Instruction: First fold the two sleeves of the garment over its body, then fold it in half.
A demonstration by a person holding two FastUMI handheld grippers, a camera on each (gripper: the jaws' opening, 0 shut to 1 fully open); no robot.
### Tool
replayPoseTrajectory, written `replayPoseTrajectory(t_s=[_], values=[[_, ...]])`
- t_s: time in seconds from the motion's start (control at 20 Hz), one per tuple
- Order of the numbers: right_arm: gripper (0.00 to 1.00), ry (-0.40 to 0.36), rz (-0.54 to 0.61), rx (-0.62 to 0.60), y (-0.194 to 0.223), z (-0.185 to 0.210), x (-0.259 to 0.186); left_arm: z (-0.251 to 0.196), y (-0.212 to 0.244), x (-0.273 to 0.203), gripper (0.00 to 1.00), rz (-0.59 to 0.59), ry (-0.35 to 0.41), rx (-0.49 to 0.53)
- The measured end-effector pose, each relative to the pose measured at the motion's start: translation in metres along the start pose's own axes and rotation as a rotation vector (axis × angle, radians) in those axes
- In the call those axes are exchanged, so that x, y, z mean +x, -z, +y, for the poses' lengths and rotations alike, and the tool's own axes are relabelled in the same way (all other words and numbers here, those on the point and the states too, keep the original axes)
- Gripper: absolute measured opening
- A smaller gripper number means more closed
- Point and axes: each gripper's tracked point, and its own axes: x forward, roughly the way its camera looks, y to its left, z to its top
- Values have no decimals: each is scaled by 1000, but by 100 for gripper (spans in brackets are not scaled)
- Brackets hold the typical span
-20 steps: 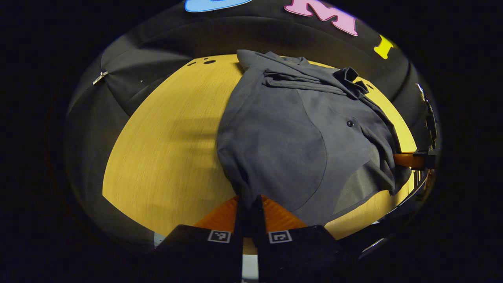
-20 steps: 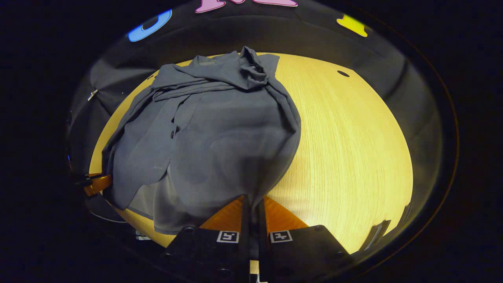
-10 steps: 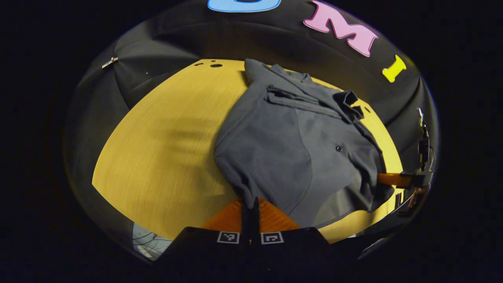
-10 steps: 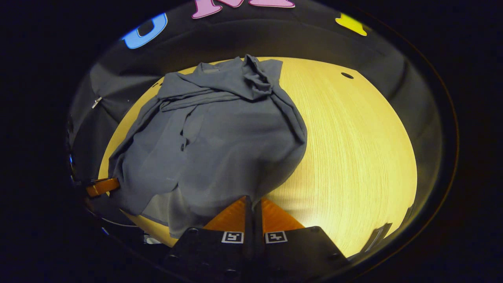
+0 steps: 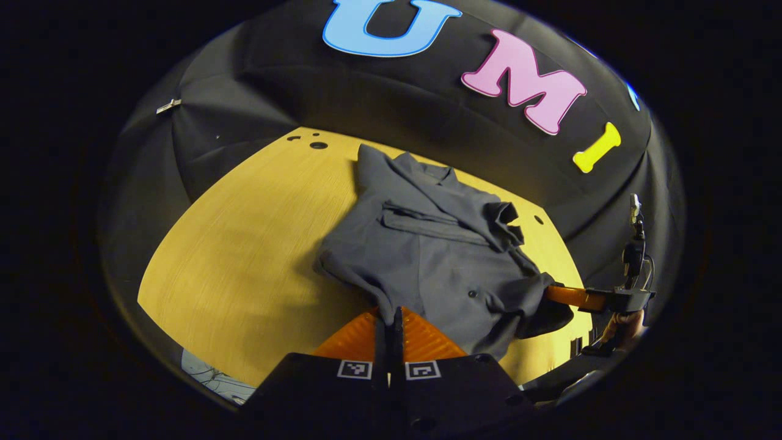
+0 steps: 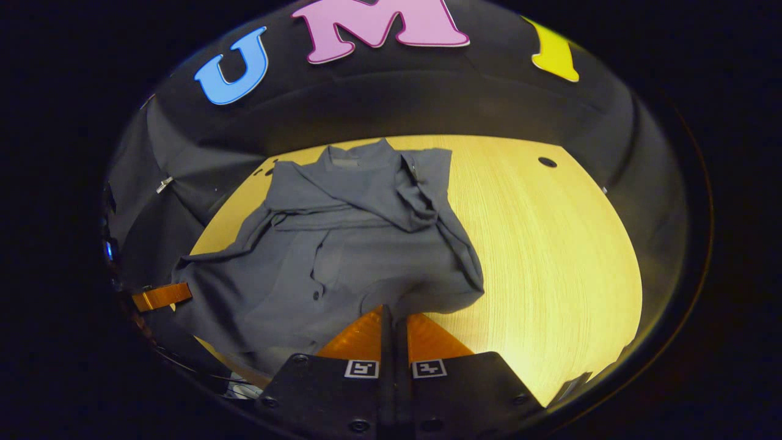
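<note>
With both sleeves (image 6: 366,205) already lying bunched across the upper body near the collar, we are judging that the half-fold is the step in hand. We are seeing the grey garment (image 5: 427,256) spread on the yellow wooden table (image 5: 244,244), its collar end toward the booth wall and its hem toward us. Our left gripper (image 5: 388,321) is pinching the garment's near left hem corner, its fingers closed together on the cloth. Our right gripper (image 6: 391,318) is doing the same at the near right hem corner, closed with fabric caught between its fingers; in the left gripper view we are also seeing it far to the right (image 5: 565,296), where the cloth is lifting off the table. The hem is rising in a loose hump between the two grips.

We are judging that the next move calls for carrying both corners forward together, level and evenly, toward the collar, so the hem is landing square over the sleeves without dragging them loose.

We are finding no brand, label or readable writing on the garment; a small button (image 5: 471,294) is the only mark.
</note>
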Motion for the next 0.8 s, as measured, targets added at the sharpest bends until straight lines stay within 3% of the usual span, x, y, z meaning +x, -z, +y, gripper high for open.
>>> replayPoseTrajectory(t_s=[0.55,0.8], values=[[5,-50,-160,-4,-98,5,34,-24,-102,21,6,-162,44,34],[5,-44,-231,-1,-148,-5,60,-28,-158,54,6,-215,70,-7]])
